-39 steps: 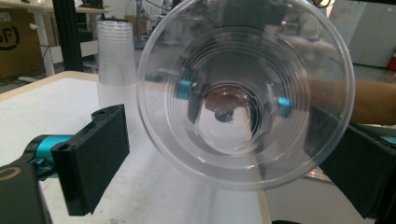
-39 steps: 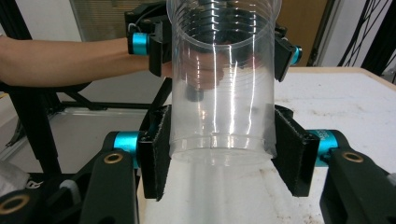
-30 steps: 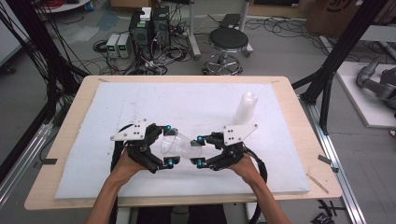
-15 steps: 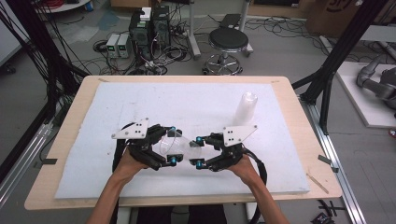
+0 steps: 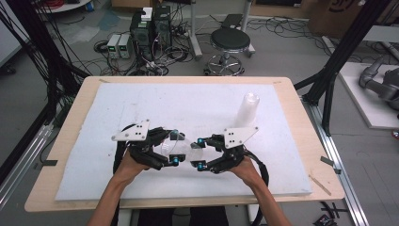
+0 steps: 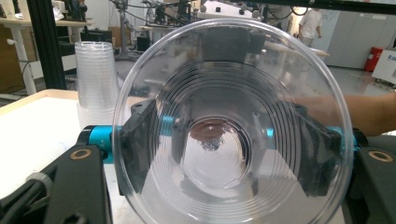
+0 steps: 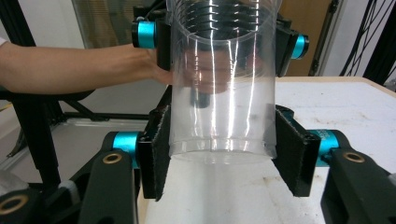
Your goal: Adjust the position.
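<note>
Left gripper: jaws just closing, now clamped on rim end of clear ribbed plastic cup, held off white foam mat between both hands. Right gripper: clenched on cup's base end. Cup lies level, long axis left-to-right, mouth toward left gripper. Judged: pull-apart not yet done. Upright stack of clear plastic cups well apart, right rear.

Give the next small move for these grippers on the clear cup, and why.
Probably ease the left gripper slowly away from the right gripper. Left's jaws have just been closing on the clear cup near its mouth; right's jaws clamp its base end. A gentle pull would show whether nested cups separate.
</note>
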Available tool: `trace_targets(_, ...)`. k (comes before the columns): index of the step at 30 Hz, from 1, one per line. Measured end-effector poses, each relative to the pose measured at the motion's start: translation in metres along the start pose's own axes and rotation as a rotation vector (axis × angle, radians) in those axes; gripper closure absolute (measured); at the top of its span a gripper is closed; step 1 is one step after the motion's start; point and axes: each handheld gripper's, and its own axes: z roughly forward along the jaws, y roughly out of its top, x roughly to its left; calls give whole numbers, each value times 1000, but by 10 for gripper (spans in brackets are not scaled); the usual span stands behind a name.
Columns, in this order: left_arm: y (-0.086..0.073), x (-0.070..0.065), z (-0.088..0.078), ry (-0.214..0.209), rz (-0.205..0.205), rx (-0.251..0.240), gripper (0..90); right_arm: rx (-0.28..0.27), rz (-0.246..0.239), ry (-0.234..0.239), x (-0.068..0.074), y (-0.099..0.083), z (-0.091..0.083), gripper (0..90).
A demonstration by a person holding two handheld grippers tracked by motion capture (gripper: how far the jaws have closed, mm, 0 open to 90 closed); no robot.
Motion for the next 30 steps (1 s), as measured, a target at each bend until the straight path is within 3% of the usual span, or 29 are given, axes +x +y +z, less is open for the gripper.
trace_targets(1, 0, 0, 0, 1, 3, 3, 317, 7, 3, -5, 0, 0, 1, 402)
trace_targets(2, 0, 0, 0, 2, 3, 3, 318, 19, 11, -13, 1, 0, 1, 297)
trace_targets(3, 0, 0, 0, 2, 4, 4, 318, 31, 24, -40, 1, -1, 3, 169)
trace_targets(4, 0, 0, -1, 3, 3, 6, 318, 53, 48, -77, 2, 0, 5, 125)
trace_targets(5, 0, 0, -1, 3, 3, 8, 319, 74, 53, -99, 3, 0, 6, 125)
trace_targets(10, 1, 0, -4, 14, 9, 15, 319, 89, 40, -90, 6, 1, 9, 126)
trace_targets(14, 4, 0, -7, 47, 26, 63, 318, 100, 51, -122, 8, 1, 7, 126)
trace_targets(16, 9, 4, -7, 86, 32, 122, 318, 127, 70, -176, 9, 0, 3, 126)
trace_targets(21, 22, 19, -1, 117, 36, 247, 316, 214, 127, -316, 14, -6, -12, 126)
trace_targets(30, 31, 48, 12, 166, 39, 450, 315, 260, 207, -582, 19, -30, -44, 126)
